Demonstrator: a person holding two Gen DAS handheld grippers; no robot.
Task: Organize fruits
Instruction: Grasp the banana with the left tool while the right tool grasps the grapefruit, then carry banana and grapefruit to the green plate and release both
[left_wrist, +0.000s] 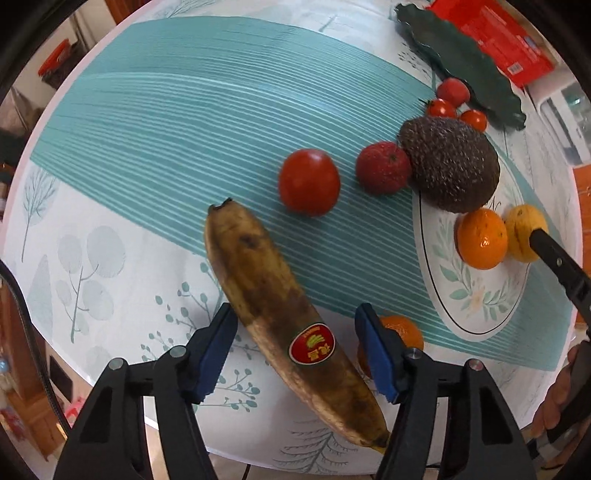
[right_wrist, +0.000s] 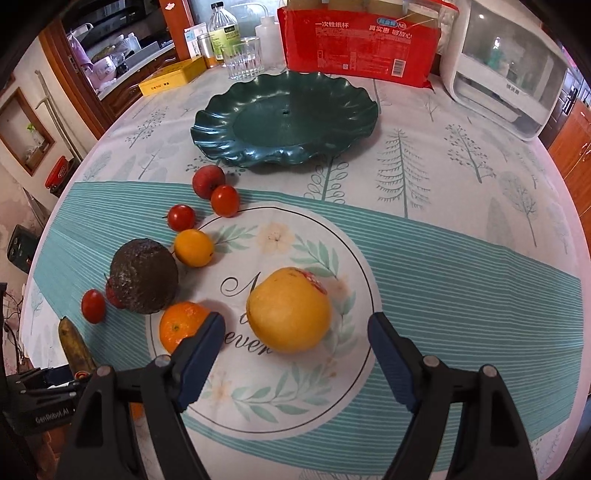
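Tablecloth (right_wrist: 461, 258): teal-striped, tree-printed.
Plate (right_wrist: 284, 110): dark green, scalloped, bare, beyond fruit.
Banana (left_wrist: 288, 321): browned, flat between spread left gripper (left_wrist: 295, 350) fingers.
Grapefruit (right_wrist: 288, 310): yellow, ahead of released right gripper (right_wrist: 295, 354).
Avocado (right_wrist: 144, 277): dark, left of grapefruit, among tomatoes.

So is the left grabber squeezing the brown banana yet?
Apart. The left wrist view shows tablecloth between the banana and both blue pads of the open left gripper.
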